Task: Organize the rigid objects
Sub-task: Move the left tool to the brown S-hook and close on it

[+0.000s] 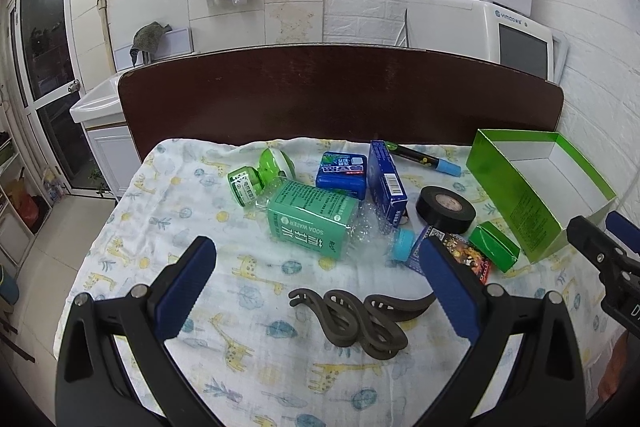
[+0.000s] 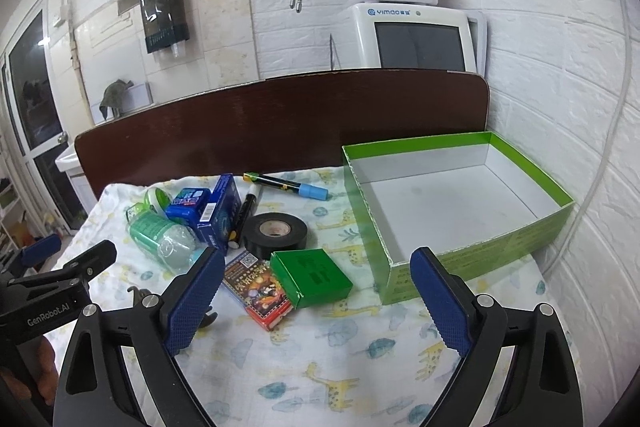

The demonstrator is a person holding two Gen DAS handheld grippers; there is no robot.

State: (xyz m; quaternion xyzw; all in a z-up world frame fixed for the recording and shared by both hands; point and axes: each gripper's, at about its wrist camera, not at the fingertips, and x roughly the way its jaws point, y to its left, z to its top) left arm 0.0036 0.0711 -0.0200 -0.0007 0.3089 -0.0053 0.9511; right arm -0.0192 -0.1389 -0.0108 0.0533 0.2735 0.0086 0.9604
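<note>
**Clutter on a giraffe-print cloth, both grippers empty**

A giraffe-print cloth (image 1: 168, 211) covered the table before a dark wooden board (image 1: 340, 95) and white brick wall (image 2: 540, 47). Bottle (image 1: 308, 219), tape roll (image 1: 445, 209) and small boxes crowded mid-frame; the green box (image 2: 460, 203) sat at right. The left gripper (image 1: 316, 287) and right gripper (image 2: 316, 303) hovered low, fingers wide, holding nothing.

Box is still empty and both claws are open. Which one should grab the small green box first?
Right. The small green box lies just ahead of the open right claw, beside the open green box. The left claw hangs over the brown hair clip, farther from both.
</note>
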